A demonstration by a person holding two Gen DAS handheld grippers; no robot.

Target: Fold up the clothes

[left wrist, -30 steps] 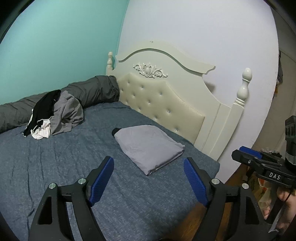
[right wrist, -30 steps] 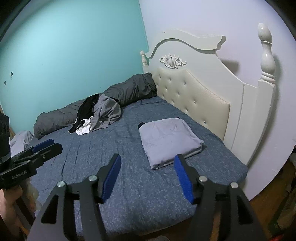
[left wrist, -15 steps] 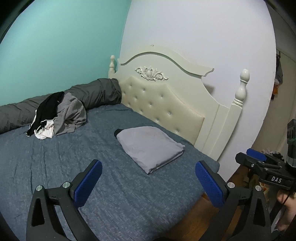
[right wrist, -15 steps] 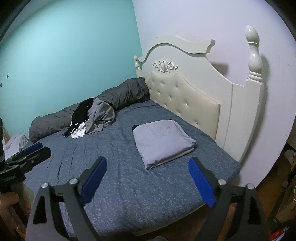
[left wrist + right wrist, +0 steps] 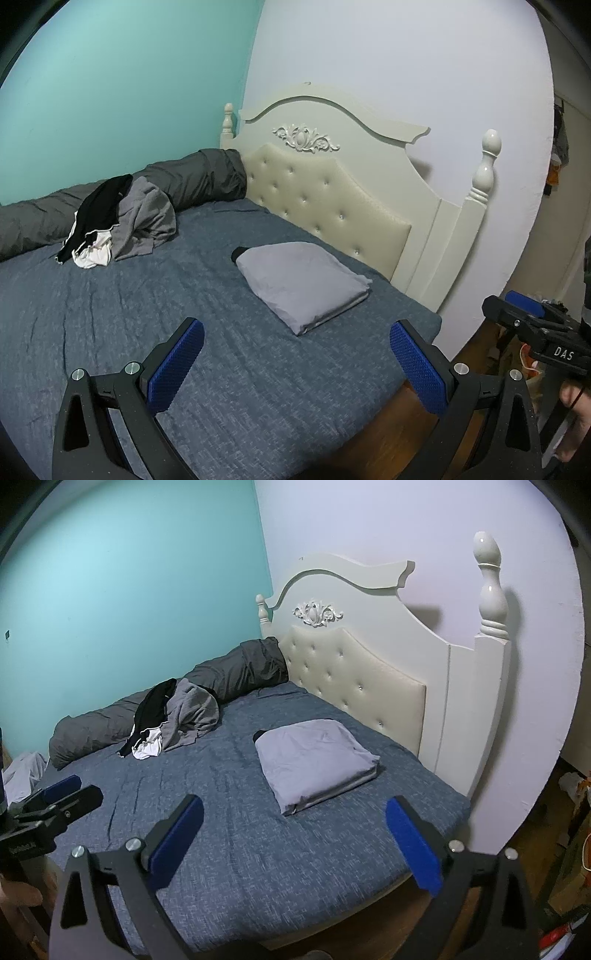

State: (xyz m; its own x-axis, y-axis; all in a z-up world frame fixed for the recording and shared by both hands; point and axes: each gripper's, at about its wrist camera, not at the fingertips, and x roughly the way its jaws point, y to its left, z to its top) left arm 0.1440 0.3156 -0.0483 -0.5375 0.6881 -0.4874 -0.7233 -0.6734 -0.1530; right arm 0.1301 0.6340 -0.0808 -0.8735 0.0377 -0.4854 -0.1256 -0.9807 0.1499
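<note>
A: Jaws state? Quick.

B: Left gripper (image 5: 295, 343) had its jaws spread wide, nothing between them. Right gripper (image 5: 293, 821) jaws had just been opening, also wide, also nothing held. Both hung off the bed's near edge, short of the mattress.

A: Clothes?

B: Folded grey garment (image 5: 303, 282) lay flat near the headboard (image 5: 325, 199) end, toward the bed's right edge, something dark peeking from under its far corner. Unfolded pile (image 5: 118, 221), black, white and grey pieces tangled, sat at the far edge against the rolled dark duvet (image 5: 192, 177).

A: Risks?

B: Pile was well apart from both grippers, so reaching across could drag an arm over the folded piece and muss it. Garments were tangled, so one pinch might lift two at once. Also a grab could snag the blue bedsheet (image 5: 110, 314) or the duvet instead, since the pile leaned on it.
</note>
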